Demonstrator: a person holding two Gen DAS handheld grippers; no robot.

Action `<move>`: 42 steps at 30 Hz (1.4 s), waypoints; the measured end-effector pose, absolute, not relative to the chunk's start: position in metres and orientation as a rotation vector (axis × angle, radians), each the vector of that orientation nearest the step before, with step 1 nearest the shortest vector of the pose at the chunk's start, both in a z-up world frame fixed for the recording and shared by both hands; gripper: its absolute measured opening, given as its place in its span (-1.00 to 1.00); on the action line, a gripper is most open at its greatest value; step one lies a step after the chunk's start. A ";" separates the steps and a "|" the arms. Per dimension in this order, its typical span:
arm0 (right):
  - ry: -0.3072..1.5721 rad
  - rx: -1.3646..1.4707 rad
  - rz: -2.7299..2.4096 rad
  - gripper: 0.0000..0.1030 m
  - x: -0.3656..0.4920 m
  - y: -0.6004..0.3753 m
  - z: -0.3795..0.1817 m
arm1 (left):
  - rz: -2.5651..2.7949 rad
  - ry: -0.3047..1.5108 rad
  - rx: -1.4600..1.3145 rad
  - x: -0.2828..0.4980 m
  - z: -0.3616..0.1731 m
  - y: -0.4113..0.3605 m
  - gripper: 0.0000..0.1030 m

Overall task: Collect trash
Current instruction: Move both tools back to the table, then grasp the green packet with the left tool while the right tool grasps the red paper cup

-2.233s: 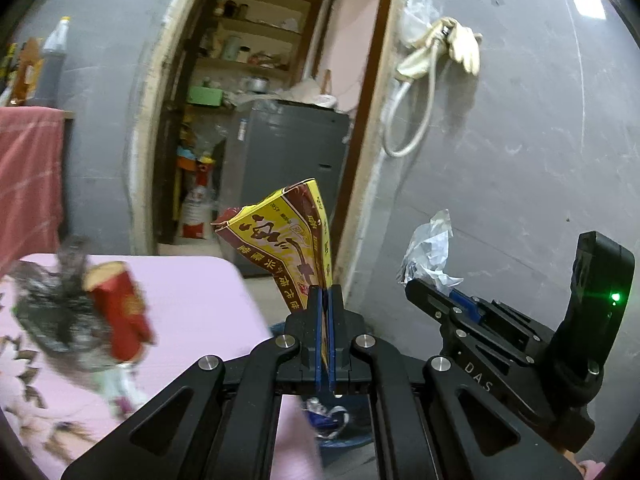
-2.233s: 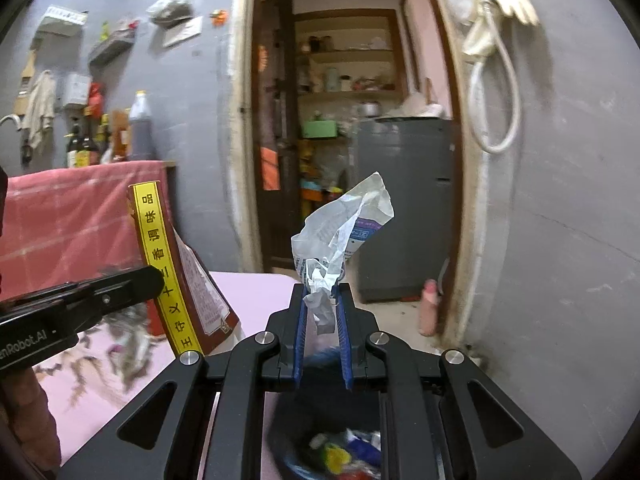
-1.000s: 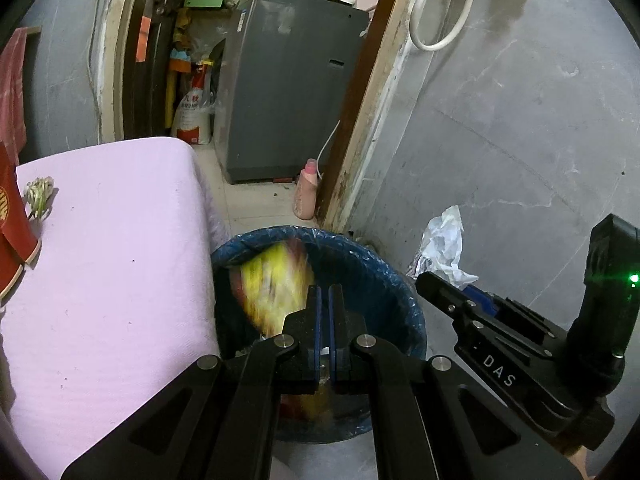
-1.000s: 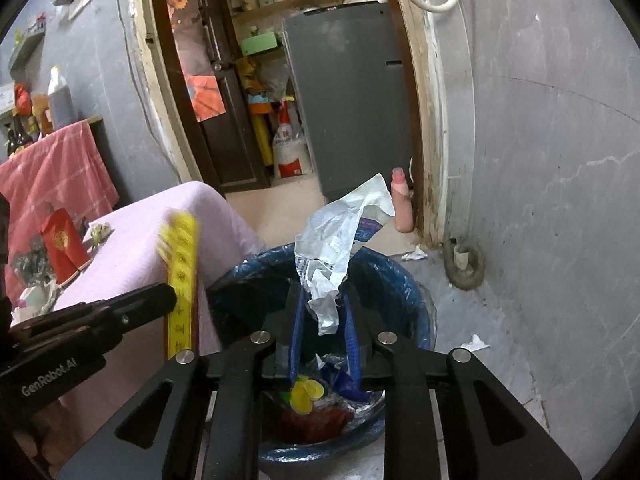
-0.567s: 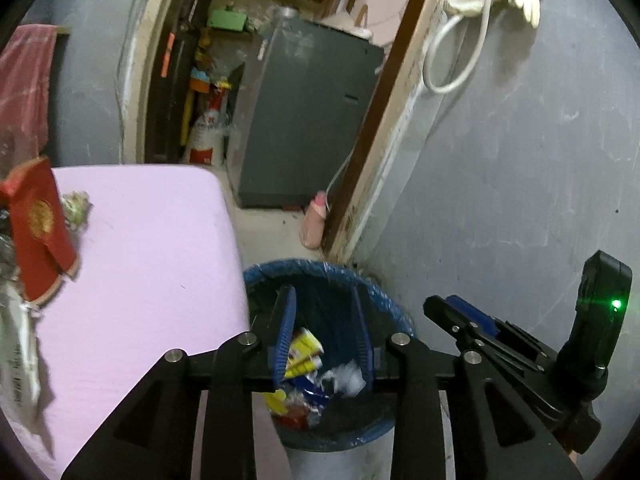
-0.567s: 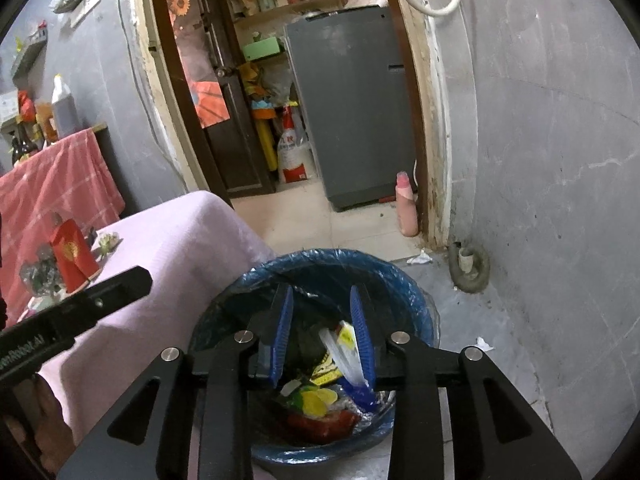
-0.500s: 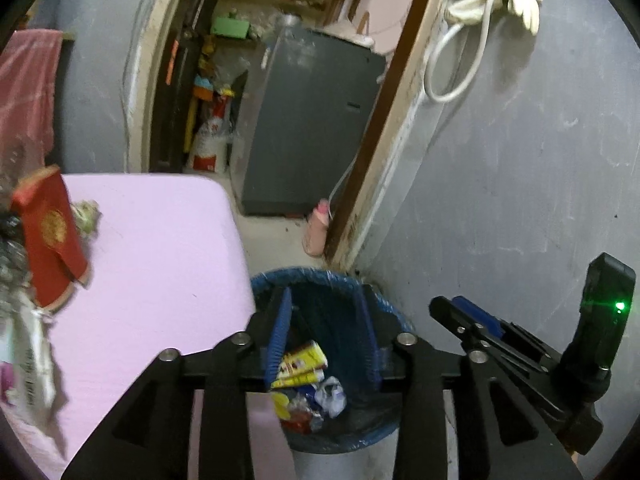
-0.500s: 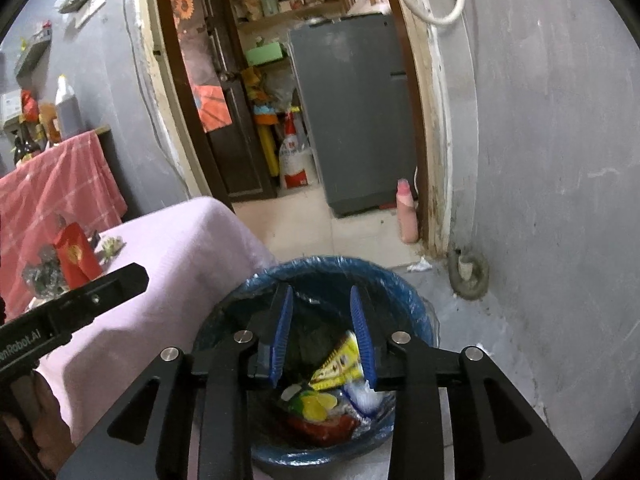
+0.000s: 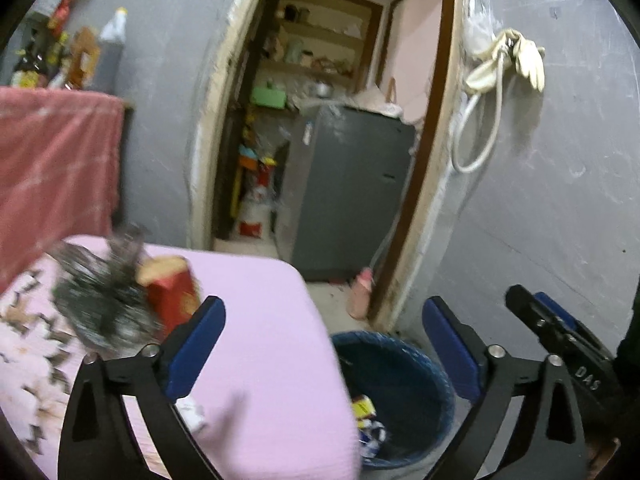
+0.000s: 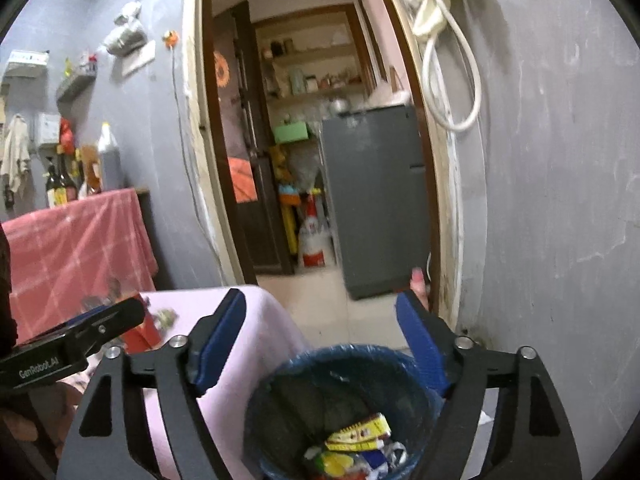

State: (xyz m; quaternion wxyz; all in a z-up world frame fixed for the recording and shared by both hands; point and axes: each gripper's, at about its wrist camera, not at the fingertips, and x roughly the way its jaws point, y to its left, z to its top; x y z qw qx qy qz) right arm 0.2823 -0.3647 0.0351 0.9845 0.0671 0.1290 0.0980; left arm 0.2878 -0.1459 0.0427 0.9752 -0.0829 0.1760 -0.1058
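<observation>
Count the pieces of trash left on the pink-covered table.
2, as far as shows: a crumpled dark bag and a red packet, close together on the table. Blur may hide smaller scraps; what's in the blue bin isn't counted.

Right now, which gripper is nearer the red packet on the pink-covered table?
Left. The left gripper hangs open right beside the red packet; the right gripper is open farther off, over the blue-lined bin.

Left wrist view, left of centre: dark crumpled bag [image 9: 100, 304] and red packet [image 9: 172, 294] are motion-blurred. Lower edge crops blue-lined round bin [image 10: 420, 384] in right wrist view.
</observation>
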 end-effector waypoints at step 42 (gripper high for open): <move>0.343 0.009 0.405 1.00 0.304 -0.198 0.032 | 0.102 0.501 -0.231 0.263 0.009 0.053 0.96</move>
